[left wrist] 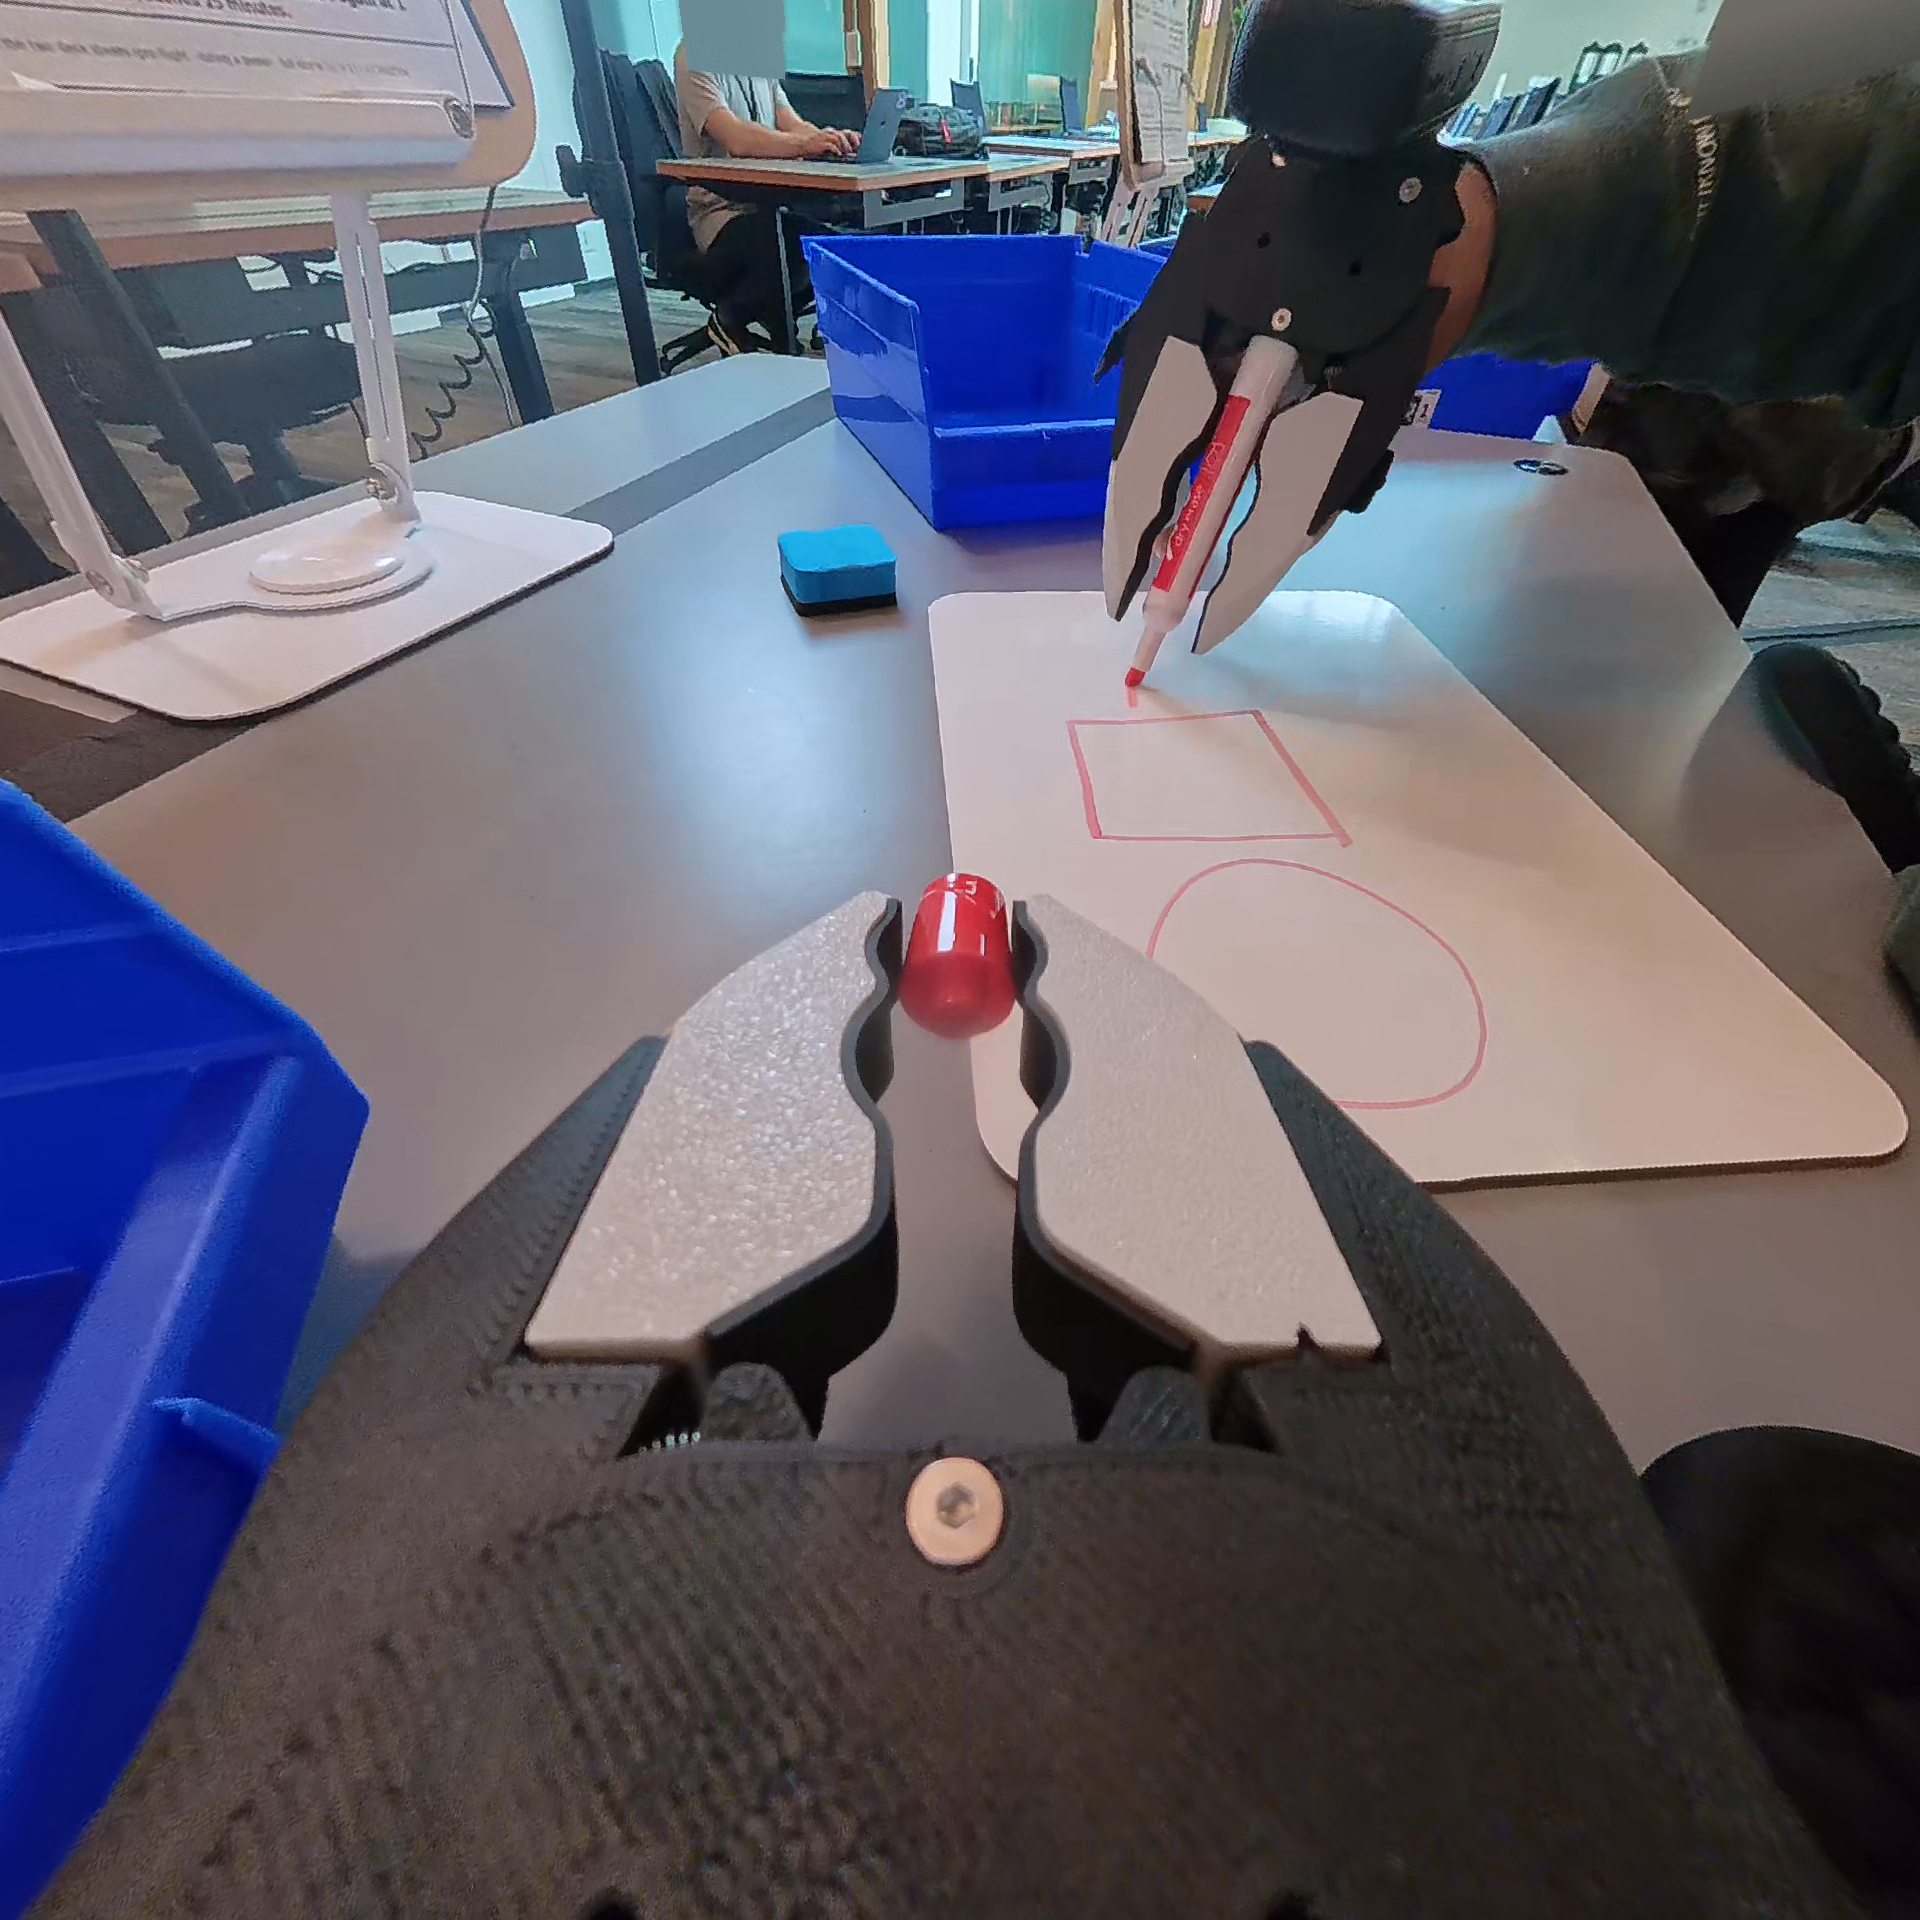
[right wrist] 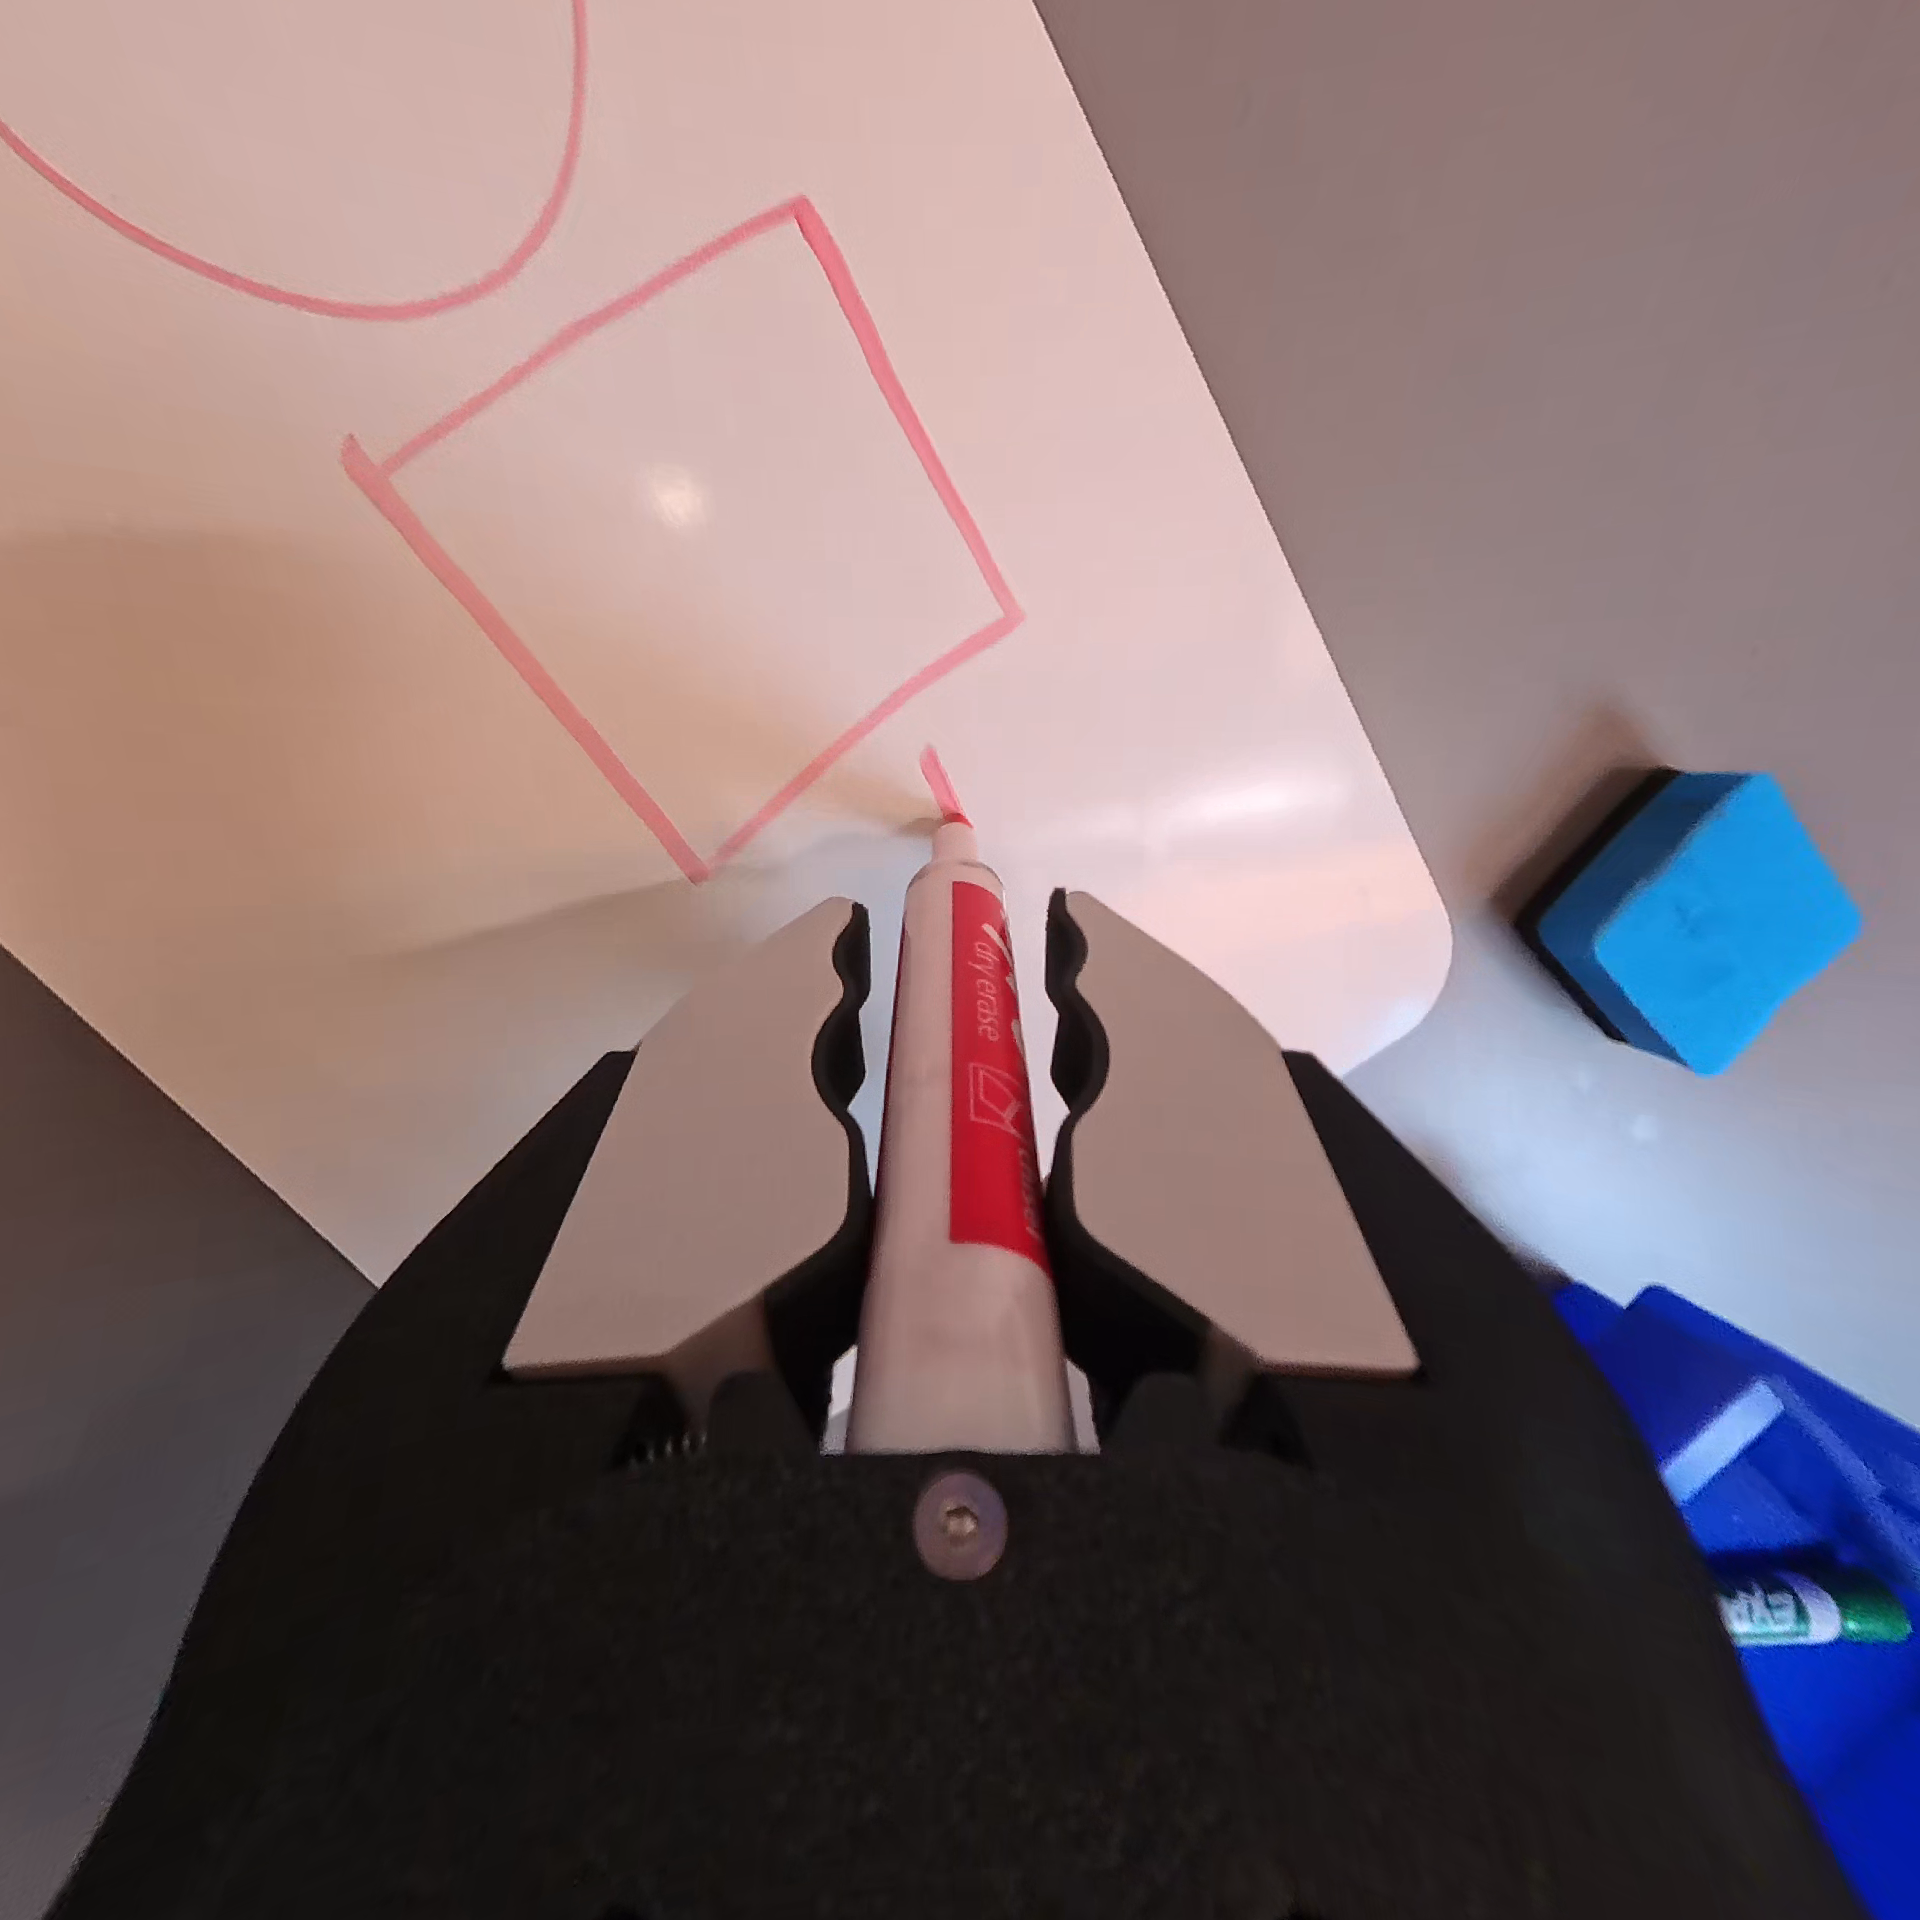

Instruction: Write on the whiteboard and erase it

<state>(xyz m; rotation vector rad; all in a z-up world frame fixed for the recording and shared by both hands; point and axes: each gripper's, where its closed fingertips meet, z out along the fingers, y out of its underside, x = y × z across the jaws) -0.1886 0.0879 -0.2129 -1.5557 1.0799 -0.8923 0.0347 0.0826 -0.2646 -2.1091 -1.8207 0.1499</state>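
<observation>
On the grey table [left wrist: 623, 831] lies the whiteboard [left wrist: 1558, 935], where the right gripper [right wrist: 956, 914], clenched on a red dry-erase marker [right wrist: 956, 1091], presses its tip just beside a drawn square [right wrist: 675, 520], while the left gripper [left wrist: 956, 914] pinches the red cap [left wrist: 956, 956] near the blue eraser [left wrist: 836, 566].

Red marker [right wrist: 971, 1091], red cap [left wrist: 956, 954], blue eraser [left wrist: 837, 566], white whiteboard [left wrist: 1558, 935].
</observation>
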